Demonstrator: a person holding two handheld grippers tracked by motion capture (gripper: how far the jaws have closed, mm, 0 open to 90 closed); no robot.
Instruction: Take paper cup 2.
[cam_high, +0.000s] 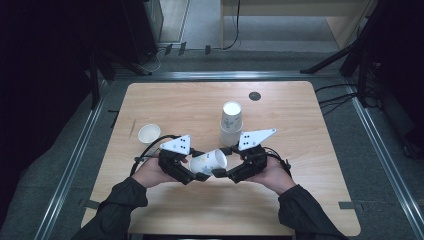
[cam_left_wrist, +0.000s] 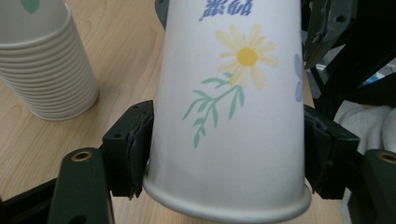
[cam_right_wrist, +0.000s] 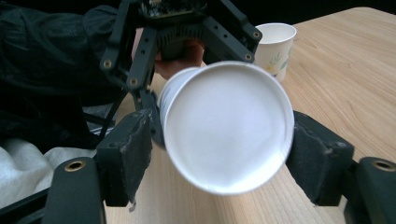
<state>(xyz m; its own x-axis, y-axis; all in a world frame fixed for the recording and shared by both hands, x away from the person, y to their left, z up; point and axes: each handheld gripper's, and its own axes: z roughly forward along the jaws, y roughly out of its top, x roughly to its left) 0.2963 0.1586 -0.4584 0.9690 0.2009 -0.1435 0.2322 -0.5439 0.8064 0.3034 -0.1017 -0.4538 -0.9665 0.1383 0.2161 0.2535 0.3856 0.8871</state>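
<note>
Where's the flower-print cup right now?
In the high view the flower-print cup lies on its side between the left gripper and right gripper, near the table's front middle, just in front of the cup stack.

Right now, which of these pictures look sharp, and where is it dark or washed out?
High view: the table is lit, the surrounding room falls nearly black. Left gripper view: the flowered paper cup is crisp, evenly lit. Right gripper view: the cup's white base is washed out and soft-edged, and the sleeve behind is very dark.
</note>
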